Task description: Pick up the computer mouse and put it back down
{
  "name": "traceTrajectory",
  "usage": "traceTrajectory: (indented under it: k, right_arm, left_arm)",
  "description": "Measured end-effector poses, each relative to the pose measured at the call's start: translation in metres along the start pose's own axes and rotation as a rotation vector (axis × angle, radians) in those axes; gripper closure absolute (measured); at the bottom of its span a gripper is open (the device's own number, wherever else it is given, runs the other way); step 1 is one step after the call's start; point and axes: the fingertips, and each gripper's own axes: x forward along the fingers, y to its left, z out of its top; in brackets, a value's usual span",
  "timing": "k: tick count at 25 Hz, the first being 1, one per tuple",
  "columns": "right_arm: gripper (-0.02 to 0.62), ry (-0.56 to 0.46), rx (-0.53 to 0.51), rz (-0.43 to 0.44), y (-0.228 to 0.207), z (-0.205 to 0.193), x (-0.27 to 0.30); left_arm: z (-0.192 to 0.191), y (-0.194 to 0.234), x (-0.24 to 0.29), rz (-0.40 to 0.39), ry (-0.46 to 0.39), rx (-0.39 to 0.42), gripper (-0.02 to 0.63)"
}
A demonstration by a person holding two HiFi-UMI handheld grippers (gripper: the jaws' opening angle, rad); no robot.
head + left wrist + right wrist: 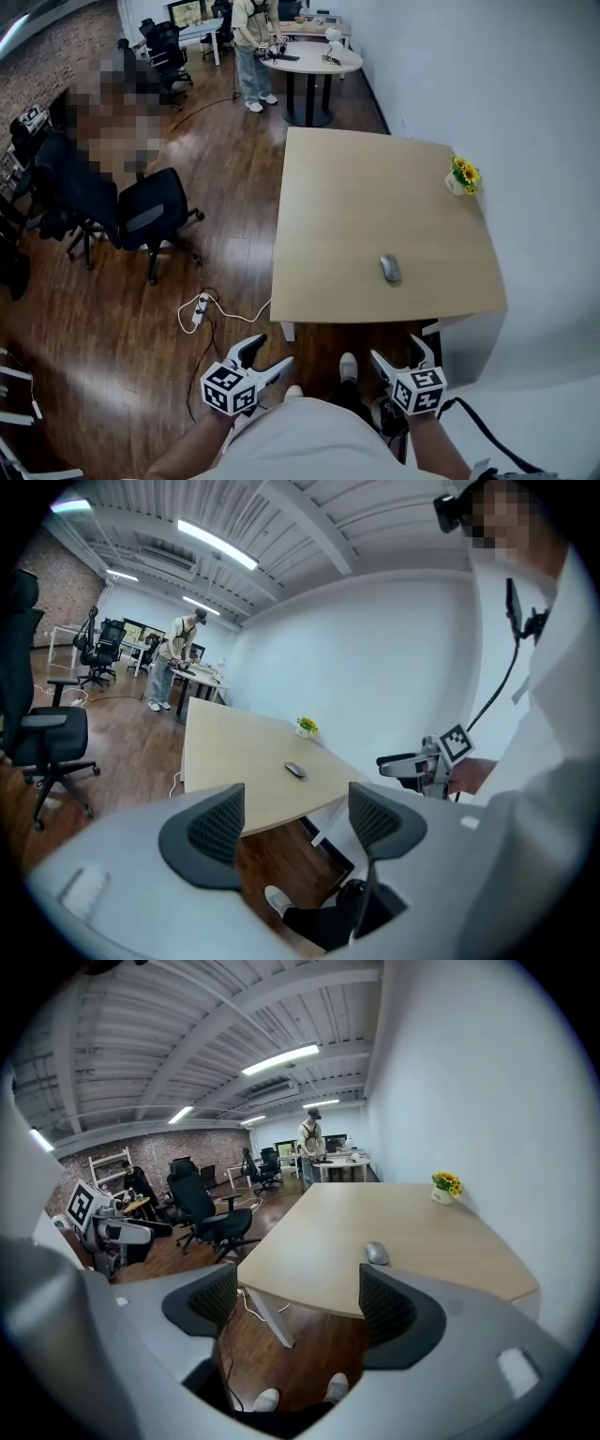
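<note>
A grey computer mouse (390,268) lies on the light wooden table (347,206), toward its near edge; it also shows as the mouse (295,770) and the mouse (377,1253) in the two gripper views. My left gripper (267,356) hovers below the table's near edge, over the floor, open and empty. My right gripper (397,352) hangs to the right of it, just short of the table, jaws wide apart with nothing between them. In the left gripper view my left gripper (292,829) shows spread pads; in the right gripper view my right gripper (295,1303) does too.
A small pot of yellow flowers (463,176) stands at the table's far right edge. Black office chairs (155,220) and a power strip with cable (200,309) sit on the wood floor at left. A person (253,47) stands by a round table (311,61) far back. A white wall runs along the right.
</note>
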Motion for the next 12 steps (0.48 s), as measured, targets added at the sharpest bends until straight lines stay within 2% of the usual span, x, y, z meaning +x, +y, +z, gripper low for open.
traceTrajectory:
  k: [12]
  right_arm:
    - [0.184, -0.012, -0.012, 0.023, 0.024, -0.003, -0.005]
  left_arm:
    - [-0.014, -0.001, -0.025, 0.016, -0.003, 0.009, 0.285]
